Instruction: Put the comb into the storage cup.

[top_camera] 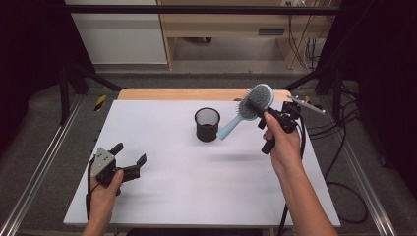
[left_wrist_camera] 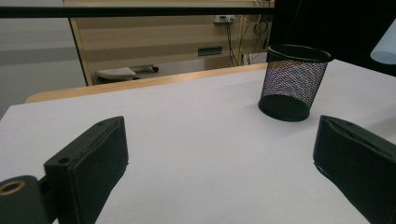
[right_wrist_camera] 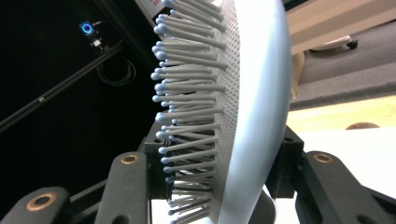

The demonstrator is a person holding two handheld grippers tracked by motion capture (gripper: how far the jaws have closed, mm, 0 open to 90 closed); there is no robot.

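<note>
Hairbrush (top_camera: 253, 102): we hold it above the tabletop (top_camera: 187, 191), right of the mesh cup (top_camera: 207, 124), handle sloping down toward the cup's rim, likely so it can slide in handle first.
Right gripper (top_camera: 259, 109): jaws about half closed on the brush head, bristles (right_wrist_camera: 187, 116) against one pad, smooth back against the other, which leaves the handle free.
Left gripper (top_camera: 129, 158): jaws wide apart, holding nothing; we rest it low at the near left, out of the way.
Mesh cup: upright mid-tabletop, mouth open, nothing near it.
</note>
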